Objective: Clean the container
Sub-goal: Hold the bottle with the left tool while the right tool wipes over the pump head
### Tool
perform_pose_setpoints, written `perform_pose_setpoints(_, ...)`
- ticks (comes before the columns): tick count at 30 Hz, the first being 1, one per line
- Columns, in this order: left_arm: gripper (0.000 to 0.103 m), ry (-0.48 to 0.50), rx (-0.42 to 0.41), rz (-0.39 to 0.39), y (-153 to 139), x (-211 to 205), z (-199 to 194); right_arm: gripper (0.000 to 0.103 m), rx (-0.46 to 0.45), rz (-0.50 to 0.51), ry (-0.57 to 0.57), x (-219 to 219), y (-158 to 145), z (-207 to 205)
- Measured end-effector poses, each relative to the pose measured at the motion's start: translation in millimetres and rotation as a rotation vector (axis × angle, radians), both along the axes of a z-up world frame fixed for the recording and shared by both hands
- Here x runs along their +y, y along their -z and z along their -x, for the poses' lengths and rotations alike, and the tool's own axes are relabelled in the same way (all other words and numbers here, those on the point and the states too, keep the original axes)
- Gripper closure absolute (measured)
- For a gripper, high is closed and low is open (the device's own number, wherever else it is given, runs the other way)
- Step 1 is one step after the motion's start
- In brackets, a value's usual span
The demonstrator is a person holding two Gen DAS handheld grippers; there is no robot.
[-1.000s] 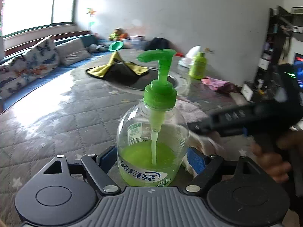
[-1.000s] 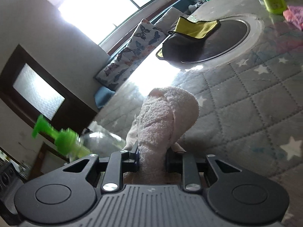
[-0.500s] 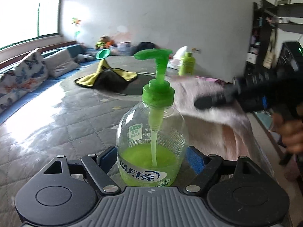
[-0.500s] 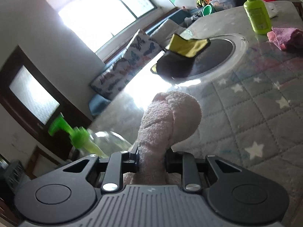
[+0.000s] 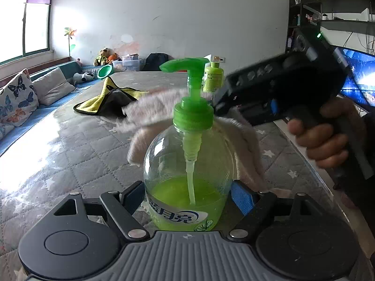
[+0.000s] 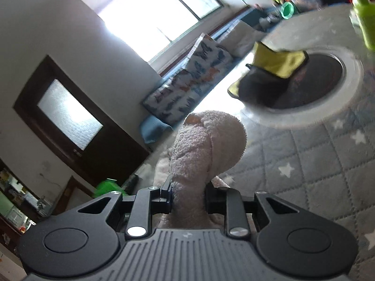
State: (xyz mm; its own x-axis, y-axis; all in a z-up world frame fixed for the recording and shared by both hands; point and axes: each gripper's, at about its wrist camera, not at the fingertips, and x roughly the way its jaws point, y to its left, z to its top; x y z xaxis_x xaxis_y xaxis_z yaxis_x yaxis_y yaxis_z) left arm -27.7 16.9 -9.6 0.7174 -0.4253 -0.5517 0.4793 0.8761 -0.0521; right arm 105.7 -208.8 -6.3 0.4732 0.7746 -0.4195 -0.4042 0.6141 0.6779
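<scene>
Left gripper (image 5: pixel 187 196): clamped on the lower body of the pump bottle (image 5: pixel 188 173); blue pads (image 5: pixel 241 197) press both sides, as one second ago.
Pump bottle: upright between the left jaws, clear body, green liquid in the lower part, green pump head (image 5: pixel 185 64) with spout pointing left. Position in the left wrist view is nearly unchanged.
Right gripper (image 6: pixel 188 197): clenched on the pale pink cloth (image 6: pixel 204 149), which bulges up out of the jaws; grip unchanged from the earlier frames.
Pale pink cloth, change: one second ago it lay low on the right of the bottle; now it is blurred and draped behind the bottle's neck and shoulder (image 5: pixel 243 138), spreading to the left of the pump.
Right hand (image 5: pixel 325 135): wrapped on the black handle, now higher and nearer the bottle than before.
Table (image 5: pixel 77 149): grey quilted cover with stars.
Far items: yellow-and-dark cloth (image 5: pixel 110 98) far left; second green bottle (image 5: pixel 213 78) behind the pump.
</scene>
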Motion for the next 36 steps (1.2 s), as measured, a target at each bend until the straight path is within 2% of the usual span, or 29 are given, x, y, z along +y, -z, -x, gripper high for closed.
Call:
perform_pose_setpoints(4,0.020,-0.009,0.005,0.002,0,0,-1,0.080,0.047,0.014,0.032,-5,18,-4)
perform_pose_setpoints(8,0.019,-0.024,0.008,0.002,-1,0,-1,0.080,0.057,0.091,0.035,-8,29,5)
perform_pose_setpoints(17,0.019,-0.135,0.032,0.025,-12,12,16,0.080,0.007,0.180,0.002,-3,26,43)
perform_pose_setpoints(20,0.012,-0.179,0.028,0.038,-17,11,16,0.080,-0.013,0.193,-0.016,1,24,59)
perform_pose_setpoints(26,0.017,-0.173,0.005,0.028,-21,10,13,0.080,-0.017,0.166,-0.033,0,16,79)
perform_pose_setpoints(31,0.017,-0.108,-0.039,0.019,-17,11,18,0.080,-0.058,0.089,0.008,-17,-13,72)
perform_pose_setpoints(33,0.017,-0.080,-0.054,0.012,-16,11,18,0.080,-0.086,0.038,-0.002,-17,-26,66)
perform_pose_setpoints(36,0.017,-0.069,-0.045,0.024,-15,13,13,0.080,-0.080,-0.023,-0.040,-6,-32,50)
